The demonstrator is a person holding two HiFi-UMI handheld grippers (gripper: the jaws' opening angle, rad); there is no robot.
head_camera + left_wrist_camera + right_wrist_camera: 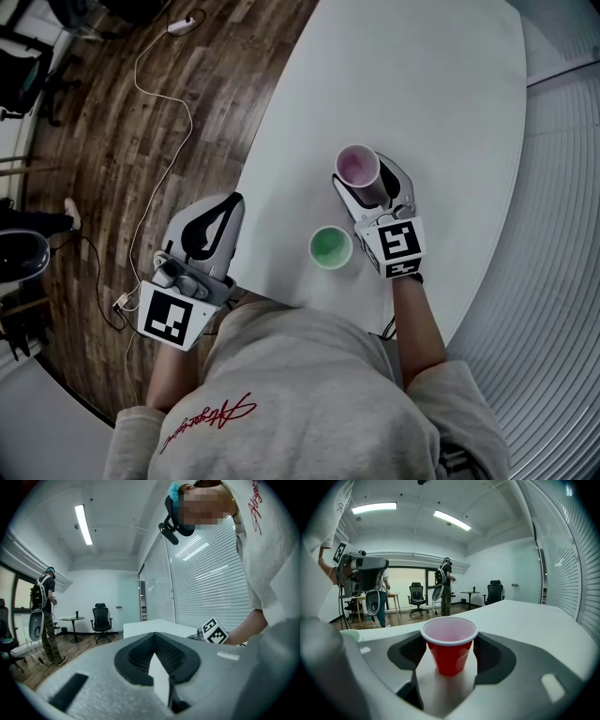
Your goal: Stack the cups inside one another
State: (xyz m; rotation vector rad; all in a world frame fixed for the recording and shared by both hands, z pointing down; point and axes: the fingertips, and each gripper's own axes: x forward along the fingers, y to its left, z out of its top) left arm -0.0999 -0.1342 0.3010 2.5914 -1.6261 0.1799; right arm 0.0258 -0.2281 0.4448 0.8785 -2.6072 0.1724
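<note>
Red cursive script (208,419) across the grey sweatshirt (309,375), too loopy to read, no other legible text

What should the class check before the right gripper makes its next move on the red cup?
1. Red cup between the right gripper's jaws: ok, it stands centred there.
2. Jaws closed on the cup: not ok, they stand apart, with gaps beside the cup's wall.
3. Red cup upright on the table: ok.
4. Green cup upright with nothing in it: ok. It stands apart from the red cup, nearer the person.
5. Left gripper out of the way: ok. It is over the table's left edge, jaws together, with nothing between them.
</note>
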